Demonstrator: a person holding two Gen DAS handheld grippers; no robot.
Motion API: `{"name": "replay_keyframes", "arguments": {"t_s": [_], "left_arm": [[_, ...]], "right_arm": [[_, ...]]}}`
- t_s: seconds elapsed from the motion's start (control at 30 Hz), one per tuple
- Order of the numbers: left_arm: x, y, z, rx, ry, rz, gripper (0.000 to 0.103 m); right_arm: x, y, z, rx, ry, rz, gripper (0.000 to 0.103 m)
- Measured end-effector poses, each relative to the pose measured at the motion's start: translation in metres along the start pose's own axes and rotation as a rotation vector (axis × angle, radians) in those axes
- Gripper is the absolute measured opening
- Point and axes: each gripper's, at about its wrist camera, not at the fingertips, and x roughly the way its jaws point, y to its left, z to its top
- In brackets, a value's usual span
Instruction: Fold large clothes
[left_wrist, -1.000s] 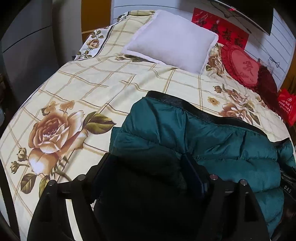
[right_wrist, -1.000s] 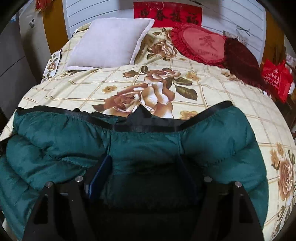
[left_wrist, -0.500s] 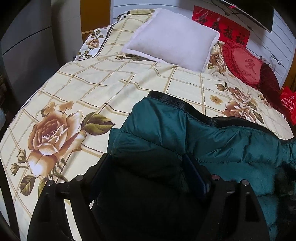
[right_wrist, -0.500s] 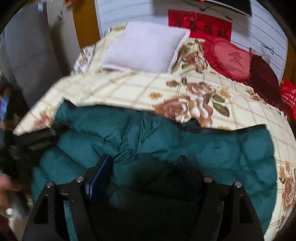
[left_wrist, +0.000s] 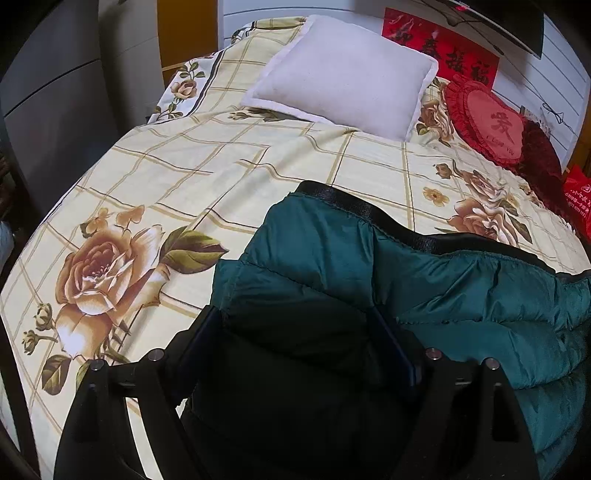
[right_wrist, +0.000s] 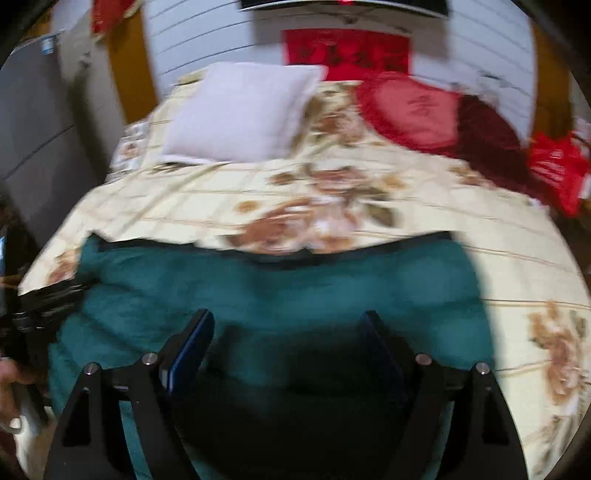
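Left wrist view: the teal jacket (left_wrist: 424, 280) is laid below the white pillow (left_wrist: 343, 70), seemingly folded. The left gripper (left_wrist: 299, 332) and right gripper (right_wrist: 286, 332) are opening wide above it, nothing being pinched, apparently for release.

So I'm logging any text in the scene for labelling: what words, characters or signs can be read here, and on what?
"I LOVE YOU": small, under a large character I can't make out, on the red heart cushion.
Red banner on the wall: dark characters, too blurred to read.
Red bag at the bed's right edge: light print, too small to read.
Right wrist view: too blurred to read anything.
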Motion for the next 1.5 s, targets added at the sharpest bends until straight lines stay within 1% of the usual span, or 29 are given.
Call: {"name": "replay_keyframes", "arguments": {"t_s": [0.07,0.1,0.17,0.23,0.33,0.43,0.57,0.6,0.67,0.73,0.8,0.87,0.97,1.07,1.23,1.33,1.43,1.5], "left_arm": [[0.000,-0.001,0.000,0.001,-0.003,0.000,0.066],[0.001,-0.001,0.000,0.002,-0.006,-0.001,0.066],[0.003,-0.002,0.000,0.003,-0.010,-0.003,0.067],[0.004,-0.004,0.001,0.003,-0.015,0.001,0.067],[0.006,-0.005,0.001,0.004,-0.016,0.009,0.068],[0.006,-0.006,0.001,0.003,-0.019,0.007,0.069],[0.006,-0.005,0.000,0.000,-0.023,0.000,0.069],[0.007,-0.005,0.000,-0.001,-0.023,-0.001,0.069],[0.006,-0.005,0.000,-0.001,-0.025,0.000,0.069],[0.006,-0.005,0.000,-0.001,-0.027,0.001,0.069],[0.006,-0.005,0.000,0.000,-0.030,0.002,0.069],[0.006,-0.005,0.000,0.000,-0.029,0.003,0.069],[0.006,-0.005,0.000,-0.002,-0.029,0.001,0.069],[0.003,-0.004,0.000,-0.001,-0.022,0.000,0.069],[-0.015,0.005,-0.004,-0.006,-0.021,-0.019,0.068],[-0.034,0.010,-0.009,0.023,-0.034,-0.022,0.068],[-0.053,0.016,-0.017,0.057,-0.047,-0.032,0.068],[-0.063,0.021,-0.022,0.065,-0.060,-0.041,0.068]], "right_arm": [[0.009,-0.022,-0.003,0.028,0.022,-0.053,0.084],[0.016,-0.031,-0.005,0.044,0.036,-0.065,0.084],[0.031,-0.043,-0.009,0.080,0.062,-0.056,0.084],[0.044,-0.049,-0.014,0.113,0.061,-0.043,0.086],[0.049,-0.045,-0.016,0.097,0.070,-0.065,0.088],[0.036,-0.043,-0.015,0.087,0.075,-0.060,0.087],[-0.005,-0.043,-0.020,0.115,0.007,0.011,0.087],[-0.015,-0.042,-0.024,0.118,-0.003,0.028,0.087],[-0.026,-0.041,-0.034,0.109,-0.001,0.031,0.088],[-0.025,-0.041,-0.044,0.098,0.009,0.015,0.088],[-0.013,-0.042,-0.053,0.091,0.023,-0.003,0.090],[0.000,-0.045,-0.058,0.101,0.029,-0.010,0.099],[0.007,-0.046,-0.057,0.120,0.034,-0.007,0.102],[-0.002,-0.045,-0.053,0.123,0.042,-0.012,0.102],[-0.038,-0.047,-0.053,0.143,-0.021,0.015,0.102],[-0.046,-0.047,-0.053,0.124,0.004,0.034,0.102],[-0.049,-0.049,-0.057,0.102,0.023,0.031,0.102],[-0.051,-0.054,-0.060,0.117,0.027,0.041,0.102]]}}
